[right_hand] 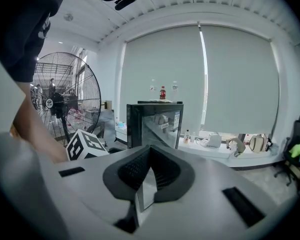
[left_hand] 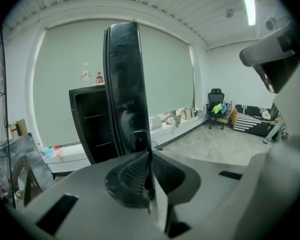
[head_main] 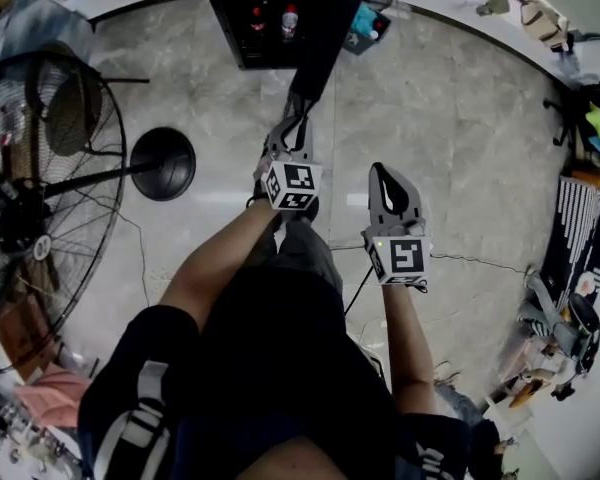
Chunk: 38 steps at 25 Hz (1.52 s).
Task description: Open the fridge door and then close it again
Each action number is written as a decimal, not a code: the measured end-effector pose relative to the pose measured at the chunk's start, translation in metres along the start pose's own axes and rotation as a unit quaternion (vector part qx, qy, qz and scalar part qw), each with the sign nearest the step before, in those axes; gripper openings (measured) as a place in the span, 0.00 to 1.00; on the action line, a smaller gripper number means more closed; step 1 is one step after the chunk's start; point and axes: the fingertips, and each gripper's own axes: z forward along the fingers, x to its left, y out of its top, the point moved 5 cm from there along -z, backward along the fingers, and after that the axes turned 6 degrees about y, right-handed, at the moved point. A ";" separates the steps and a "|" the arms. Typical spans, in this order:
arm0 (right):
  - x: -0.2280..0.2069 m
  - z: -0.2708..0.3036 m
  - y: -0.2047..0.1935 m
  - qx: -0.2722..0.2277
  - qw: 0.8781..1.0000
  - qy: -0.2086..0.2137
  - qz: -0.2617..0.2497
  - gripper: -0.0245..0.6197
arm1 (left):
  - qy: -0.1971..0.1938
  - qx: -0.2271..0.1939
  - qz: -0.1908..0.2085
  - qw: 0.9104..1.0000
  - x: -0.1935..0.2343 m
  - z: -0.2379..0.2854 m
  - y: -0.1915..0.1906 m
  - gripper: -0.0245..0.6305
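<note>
Head view: big fan (head_main: 40, 198) stands left of open fridge door (head_main: 325, 38).

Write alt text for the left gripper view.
The left gripper has its jaws closed on the edge of an open black fridge door, seen edge-on. Behind it stands the fridge with two bottles on top, against a pale window blind.
</note>
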 end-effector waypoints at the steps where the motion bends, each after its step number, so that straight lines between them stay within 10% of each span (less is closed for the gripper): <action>1: -0.001 -0.003 -0.001 0.001 1.000 0.000 0.000 0.06 | 0.001 -0.001 0.002 1.000 -0.003 -0.001 0.001 0.10; 38: -0.055 -0.056 -0.032 0.008 0.999 0.039 -0.015 0.07 | 0.029 0.002 0.014 0.999 -0.066 -0.006 0.009 0.10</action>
